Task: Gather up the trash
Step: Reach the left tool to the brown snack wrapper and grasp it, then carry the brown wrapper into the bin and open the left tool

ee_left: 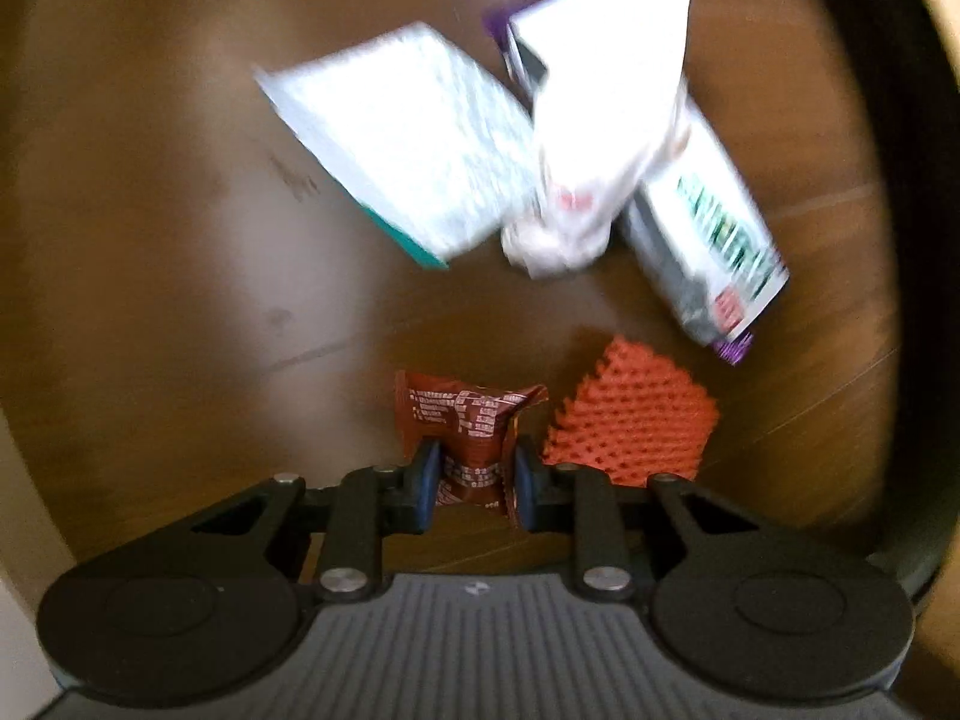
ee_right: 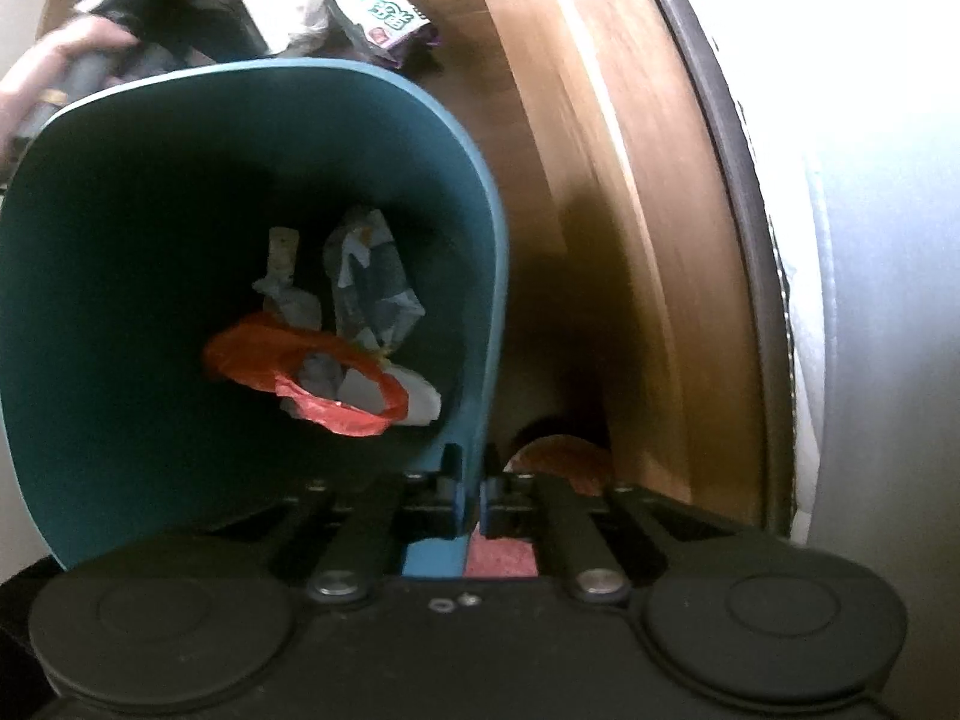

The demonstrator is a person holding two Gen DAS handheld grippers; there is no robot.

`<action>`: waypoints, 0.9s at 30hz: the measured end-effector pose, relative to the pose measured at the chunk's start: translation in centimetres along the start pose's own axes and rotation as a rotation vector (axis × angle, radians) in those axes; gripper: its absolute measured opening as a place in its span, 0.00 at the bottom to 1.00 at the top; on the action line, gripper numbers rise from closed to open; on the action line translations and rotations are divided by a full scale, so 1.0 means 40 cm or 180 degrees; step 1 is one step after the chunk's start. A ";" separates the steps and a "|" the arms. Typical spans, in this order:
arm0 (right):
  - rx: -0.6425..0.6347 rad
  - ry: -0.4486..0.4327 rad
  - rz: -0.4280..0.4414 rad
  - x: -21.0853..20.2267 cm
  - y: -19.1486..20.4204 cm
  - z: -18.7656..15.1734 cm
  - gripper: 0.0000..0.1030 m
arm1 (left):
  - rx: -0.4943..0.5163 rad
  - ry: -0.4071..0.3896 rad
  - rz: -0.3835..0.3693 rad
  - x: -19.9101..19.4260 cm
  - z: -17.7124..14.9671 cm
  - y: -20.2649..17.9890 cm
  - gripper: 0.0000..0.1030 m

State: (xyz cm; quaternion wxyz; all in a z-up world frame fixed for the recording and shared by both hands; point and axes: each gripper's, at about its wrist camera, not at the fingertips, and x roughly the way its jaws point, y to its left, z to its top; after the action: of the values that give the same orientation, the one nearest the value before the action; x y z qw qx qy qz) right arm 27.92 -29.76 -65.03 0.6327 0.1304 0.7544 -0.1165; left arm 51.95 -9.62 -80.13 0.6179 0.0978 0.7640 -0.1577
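Observation:
In the left wrist view my left gripper (ee_left: pixel 474 483) is shut on a crumpled red-brown snack wrapper (ee_left: pixel 465 423) above the brown wooden table (ee_left: pixel 150 210). Beyond it lie a white pack with a teal edge (ee_left: pixel 402 144), a crumpled white bag (ee_left: pixel 600 120), a white and green box (ee_left: pixel 714 228) and an orange bumpy mat (ee_left: pixel 636 414). In the right wrist view my right gripper (ee_right: pixel 474 483) is shut on the rim of a teal trash bin (ee_right: pixel 474 240). Inside the bin lie a red plastic bag (ee_right: pixel 312 384) and crumpled wrappers (ee_right: pixel 372 282).
In the right wrist view the table edge (ee_right: pixel 612 180) runs along the right of the bin, with a grey-white floor (ee_right: pixel 888 240) beyond. The other hand and gripper (ee_right: pixel 90 60) show at the top left, near a white and green box (ee_right: pixel 384 12).

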 end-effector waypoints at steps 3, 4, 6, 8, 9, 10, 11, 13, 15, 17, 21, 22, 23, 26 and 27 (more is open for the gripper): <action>0.0110 -0.0008 0.0010 -0.008 -0.002 0.006 0.02 | -0.0012 -0.0189 -0.0091 -0.115 -0.009 0.019 0.24; 0.0124 -0.0028 -0.0017 -0.014 0.000 0.009 0.02 | -0.0003 -0.0239 -0.0102 -0.150 -0.018 0.023 0.24; 0.0109 -0.0061 -0.0049 -0.027 0.005 0.018 0.02 | 0.0049 -0.0333 -0.0163 -0.234 -0.038 0.034 0.24; 0.0108 -0.0077 -0.0067 -0.038 0.008 0.029 0.02 | 0.0161 -0.0435 -0.0076 -0.320 -0.074 0.026 0.24; 0.0097 -0.0082 -0.0081 -0.044 0.009 0.035 0.02 | 0.0242 -0.0505 -0.0042 -0.362 -0.095 0.020 0.24; 0.0109 -0.0071 -0.0073 -0.049 0.007 0.041 0.02 | 0.0286 -0.0573 -0.0041 -0.410 -0.115 0.001 0.24; 0.0144 -0.0039 -0.0055 -0.054 0.006 0.046 0.03 | 0.0299 -0.0616 -0.0088 -0.450 -0.140 -0.001 0.24; 0.0164 -0.0003 -0.0041 -0.065 0.009 0.053 0.03 | 0.0283 -0.0664 -0.0187 -0.519 -0.180 -0.011 0.24; 0.0124 0.0020 -0.0046 -0.075 0.023 0.053 0.04 | 0.0317 -0.0691 -0.0269 -0.583 -0.215 -0.024 0.24; 0.0026 0.0050 -0.0052 -0.087 0.044 0.049 0.04 | 0.0381 -0.0680 -0.0358 -0.618 -0.255 -0.049 0.24; -0.0062 0.0129 -0.0069 -0.099 0.086 0.045 0.05 | 0.0519 -0.0614 -0.0525 -0.662 -0.326 -0.089 0.24; -0.0073 0.0130 -0.0057 -0.103 0.092 0.045 0.05 | 0.0561 -0.0614 -0.0510 -0.666 -0.343 -0.100 0.24; -0.0071 0.0124 -0.0054 -0.106 0.096 0.045 0.05 | 0.0611 -0.0587 -0.0513 -0.666 -0.360 -0.112 0.24; -0.0055 0.0118 -0.0059 -0.116 0.104 0.050 0.05 | 0.0669 -0.0396 -0.0632 -0.649 -0.405 -0.138 0.24; -0.0057 0.0114 -0.0061 -0.119 0.106 0.051 0.05 | 0.0719 -0.0331 -0.0666 -0.640 -0.420 -0.150 0.24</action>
State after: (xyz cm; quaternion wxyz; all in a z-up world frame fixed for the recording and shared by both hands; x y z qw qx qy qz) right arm 32.04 -26.72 -60.73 0.6191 0.1197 0.7678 -0.1134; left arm 40.11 -7.97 -51.33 0.6220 0.0782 0.7144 -0.3109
